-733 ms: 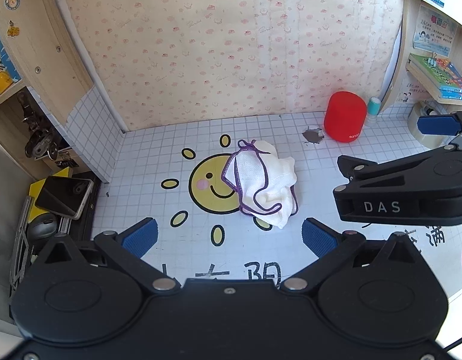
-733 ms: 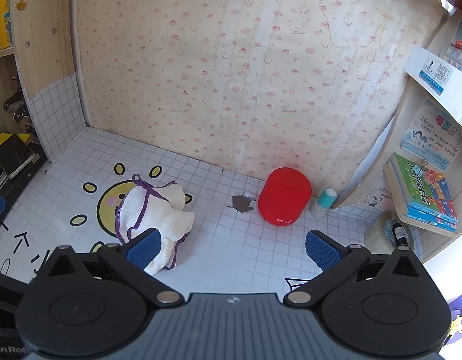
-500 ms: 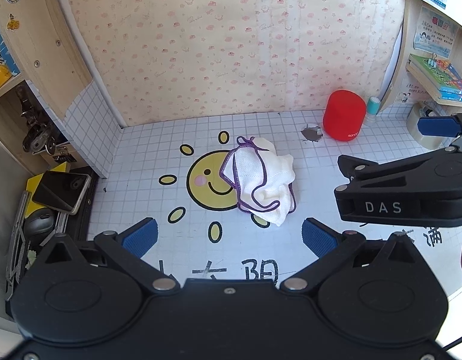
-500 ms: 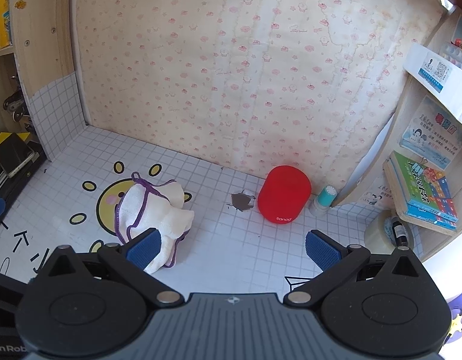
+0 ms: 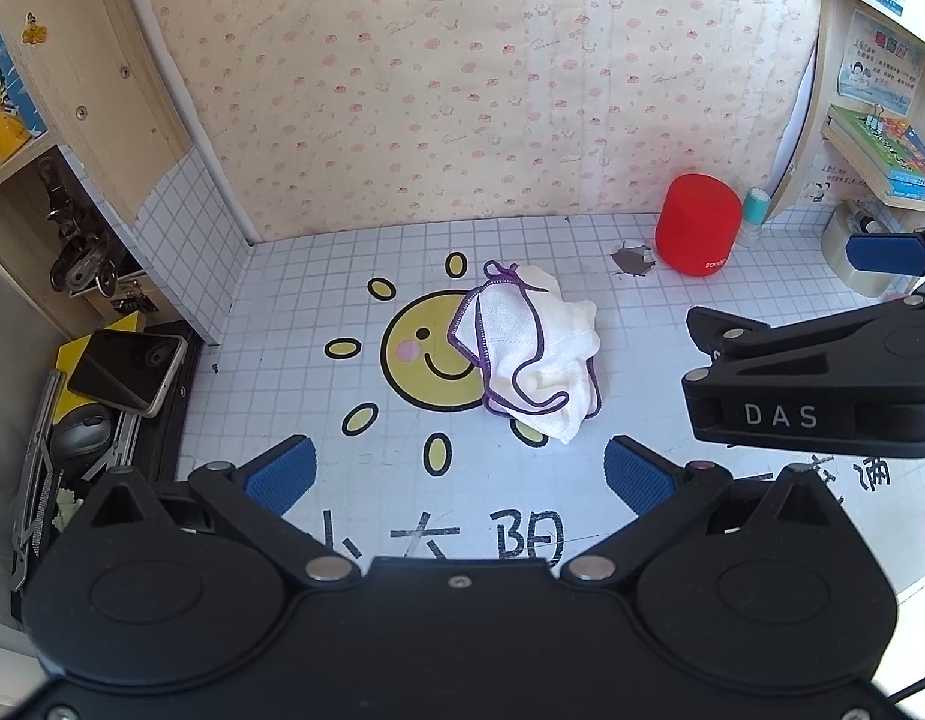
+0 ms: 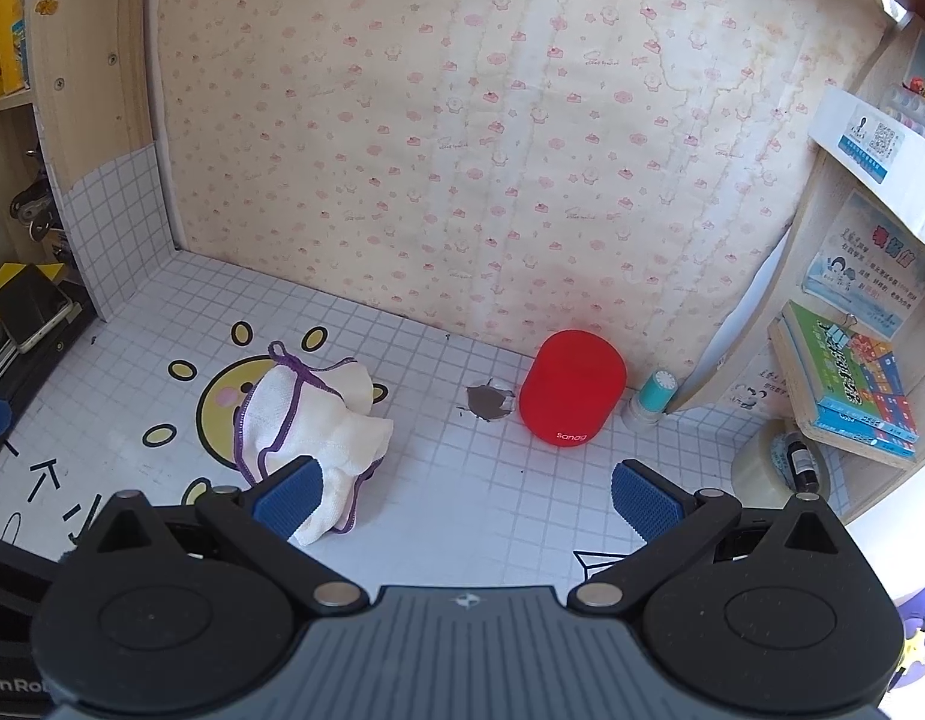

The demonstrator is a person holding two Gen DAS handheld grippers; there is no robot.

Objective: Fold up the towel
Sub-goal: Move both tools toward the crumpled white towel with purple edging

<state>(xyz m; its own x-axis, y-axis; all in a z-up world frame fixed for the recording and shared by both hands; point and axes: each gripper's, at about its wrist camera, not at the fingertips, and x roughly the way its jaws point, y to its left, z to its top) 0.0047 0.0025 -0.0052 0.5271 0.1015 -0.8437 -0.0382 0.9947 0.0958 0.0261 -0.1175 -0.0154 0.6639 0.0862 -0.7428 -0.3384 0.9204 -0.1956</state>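
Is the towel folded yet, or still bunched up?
Bunched up. The towel lies in a crumpled heap on the sun picture, its purple edging looping unevenly, with no flat layers or straight creases.

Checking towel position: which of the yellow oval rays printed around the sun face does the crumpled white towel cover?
The white purple-edged towel partly covers the lower-right yellow ray; the rest show whole.
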